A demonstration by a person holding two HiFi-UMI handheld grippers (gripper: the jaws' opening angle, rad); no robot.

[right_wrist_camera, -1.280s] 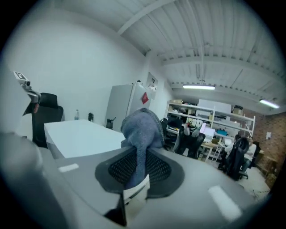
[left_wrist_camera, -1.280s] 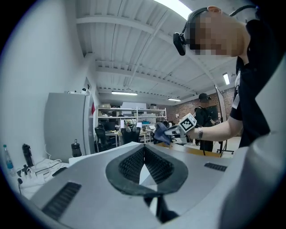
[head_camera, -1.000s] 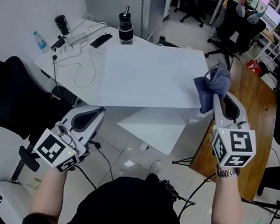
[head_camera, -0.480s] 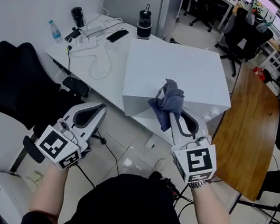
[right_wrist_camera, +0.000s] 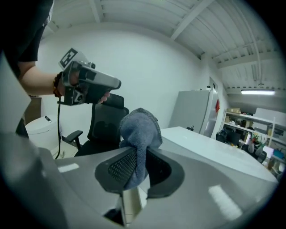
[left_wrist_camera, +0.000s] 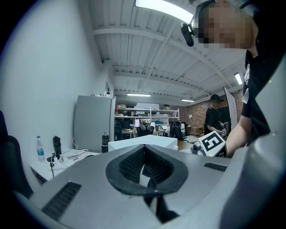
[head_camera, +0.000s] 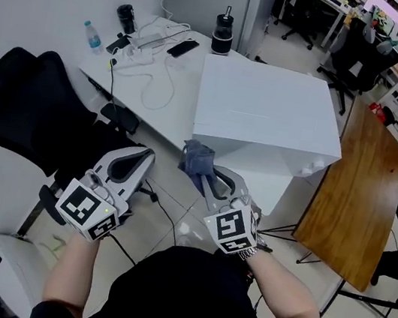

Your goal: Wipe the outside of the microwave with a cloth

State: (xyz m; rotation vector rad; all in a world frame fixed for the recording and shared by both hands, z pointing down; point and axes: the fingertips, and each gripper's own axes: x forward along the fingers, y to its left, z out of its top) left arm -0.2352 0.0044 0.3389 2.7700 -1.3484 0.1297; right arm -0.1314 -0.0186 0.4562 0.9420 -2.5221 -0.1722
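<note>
Right gripper view: my right tool (right_wrist_camera: pixel 136 167) is pinching the cloth (right_wrist_camera: pixel 138 132), left tool (head_camera: pixel 141 156) closed and empty. I'd press it flat against the microwave (head_camera: pixel 269 110) — slow strokes.

My right gripper (head_camera: pixel 205 178), with the grey cloth (head_camera: pixel 198 157) in it, sits before the white box-shaped microwave (head_camera: pixel 268 113); my left gripper (head_camera: pixel 144 155) lies leftward, beside the black office chair (head_camera: pixel 28 113).
</note>
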